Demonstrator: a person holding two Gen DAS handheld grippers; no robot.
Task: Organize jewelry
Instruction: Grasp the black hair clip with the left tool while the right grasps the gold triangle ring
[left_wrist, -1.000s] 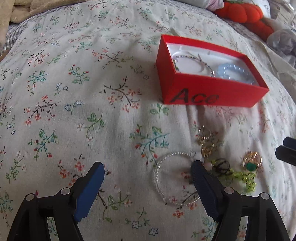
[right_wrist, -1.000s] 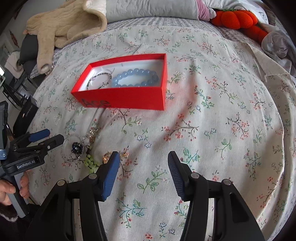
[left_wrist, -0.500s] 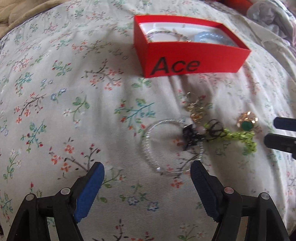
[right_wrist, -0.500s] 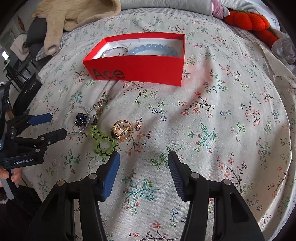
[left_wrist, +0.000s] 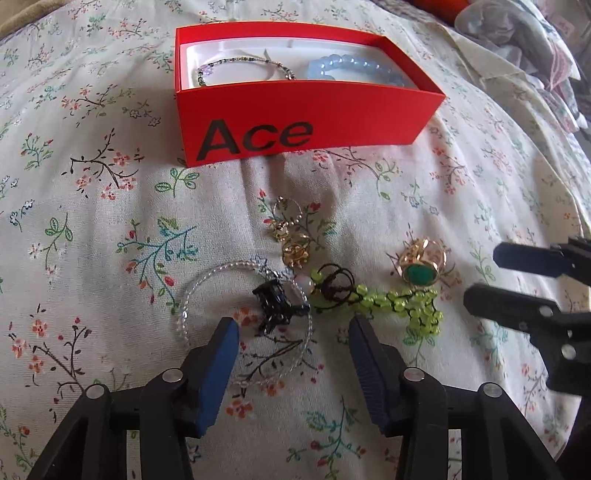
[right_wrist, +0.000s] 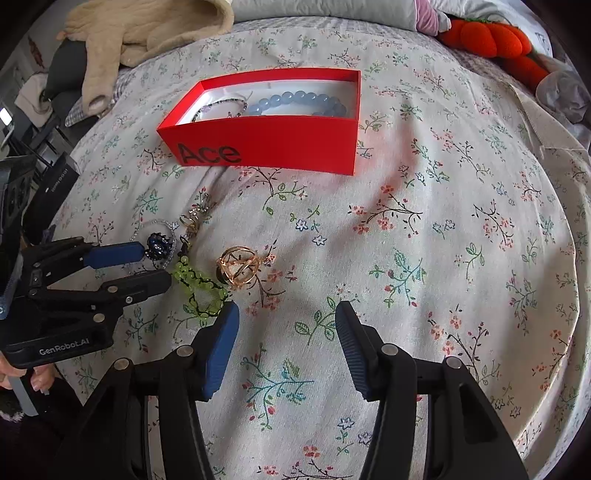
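Left hand-held gripper (left_wrist: 291, 328) is hovering, jaws apart, over the dark ring (left_wrist: 275, 301) lying on the clear beaded bracelet (left_wrist: 243, 317) on the bed (left_wrist: 92, 221), near the red Ace box (left_wrist: 303, 125). Right hand-held gripper (right_wrist: 286, 314) is waiting alongside, jaws apart, holding nothing. Pickup step seems underway; next move likely calls for lowering and pinching one piece without snagging the green bead chain (left_wrist: 399, 302).

Take the red box (right_wrist: 269, 138) as your landmark. To its right your bedspread (right_wrist: 461, 240) lies bare, with wide room to pass. In front of the box's left end, jewelry clutters the way: clear bracelet (left_wrist: 207, 284), black ring (left_wrist: 275, 304), green beads (left_wrist: 402, 304), gold ring (left_wrist: 421, 264), all crowded together, some overlapping.
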